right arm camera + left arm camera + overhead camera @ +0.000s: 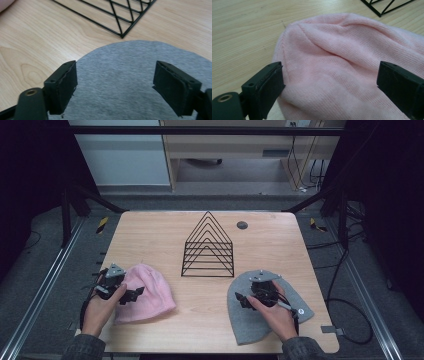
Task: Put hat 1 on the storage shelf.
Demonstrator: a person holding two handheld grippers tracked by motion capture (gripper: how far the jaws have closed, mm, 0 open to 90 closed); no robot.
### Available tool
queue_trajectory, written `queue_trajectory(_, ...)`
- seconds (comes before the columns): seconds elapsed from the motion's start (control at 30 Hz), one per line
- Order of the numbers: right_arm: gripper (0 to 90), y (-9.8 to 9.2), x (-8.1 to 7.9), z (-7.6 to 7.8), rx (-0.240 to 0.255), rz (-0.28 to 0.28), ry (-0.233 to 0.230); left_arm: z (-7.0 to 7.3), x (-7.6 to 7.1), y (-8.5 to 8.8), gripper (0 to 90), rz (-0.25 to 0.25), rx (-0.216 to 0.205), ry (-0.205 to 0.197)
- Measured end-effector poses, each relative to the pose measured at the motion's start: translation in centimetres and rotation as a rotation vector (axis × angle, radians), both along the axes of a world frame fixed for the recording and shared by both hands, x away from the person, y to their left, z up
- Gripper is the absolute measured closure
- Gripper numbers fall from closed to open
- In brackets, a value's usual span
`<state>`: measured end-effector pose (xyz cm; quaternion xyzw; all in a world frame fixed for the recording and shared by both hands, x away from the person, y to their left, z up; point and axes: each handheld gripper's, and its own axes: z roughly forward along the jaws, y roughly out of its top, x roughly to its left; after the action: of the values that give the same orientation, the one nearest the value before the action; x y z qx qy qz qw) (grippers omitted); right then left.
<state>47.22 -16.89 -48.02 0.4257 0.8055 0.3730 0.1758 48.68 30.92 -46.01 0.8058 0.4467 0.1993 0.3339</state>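
Left hand-held gripper [131,295] held released over pink beanie [150,292], lower left of frame. Right hand-held gripper [243,300] released over grey beanie [250,320], lower right. Risk: shallow bite, knit slipped; counter [150,240] scraped.

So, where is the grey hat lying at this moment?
In the high view the grey hat lies flat at the table's near right, under the right gripper, just right of the black wire rack.

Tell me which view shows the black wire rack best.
The high view: the whole black wire rack stands upright mid-table, its triangular frames visible. The right gripper view catches a lower corner; the left gripper view just a corner tip.
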Motion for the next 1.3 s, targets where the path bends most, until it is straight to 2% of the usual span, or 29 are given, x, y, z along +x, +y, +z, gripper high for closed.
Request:
queue_trajectory(0.17,21.2,-0.5,-0.1,-0.1,-0.005,-0.004,-0.012,0.5,-0.2,0.1,7.1,0.002,0.004,-0.013)
queue_trajectory(0.27,21.6,-0.6,-0.2,-0.3,-0.057,0.002,-0.023,1.0,-0.1,0.3,7.1,-0.008,0.007,-0.026)
queue_trajectory(0.4,21.6,-0.8,-0.4,-0.1,-0.050,-0.011,-0.013,1.8,0.2,0.5,7.1,-0.006,0.001,-0.035)
queue_trajectory(0.47,20.7,-0.9,-0.5,0.1,-0.042,-0.017,-0.011,2.6,0.9,0.7,8.5,-0.014,0.014,-0.028)
queue_trajectory(0.6,18.0,-0.8,-0.6,0.1,-0.046,-0.021,-0.003,3.7,2.0,0.8,10.0,-0.039,0.080,0.004)
queue_trajectory(0.73,19.5,-0.4,-0.7,0.5,-0.060,0.000,-0.019,4.6,2.8,1.2,15.2,-0.060,0.102,0.035)
queue_trajectory(0.8,21.9,-0.3,-0.8,0.5,-0.065,0.010,-0.021,4.7,3.1,1.3,18.9,-0.063,0.108,0.047)
queue_trajectory(0.93,24.3,-0.2,-0.8,0.3,-0.072,0.020,-0.006,4.4,3.8,1.4,23.4,-0.083,0.130,0.097)
queue_trajectory(1.03,25.4,-0.2,-0.7,0.3,-0.085,0.025,-0.004,4.0,4.4,1.7,25.0,-0.074,0.106,0.107)
queue_trajectory(1.17,25.9,-0.1,-0.6,0.1,-0.098,0.030,-0.001,2.9,5.4,2.1,30.8,-0.063,0.101,0.146)
queue_trajectory(1.3,26.0,0.2,-0.6,0.1,-0.102,0.039,0.001,2.1,5.8,2.0,37.0,-0.060,0.102,0.161)
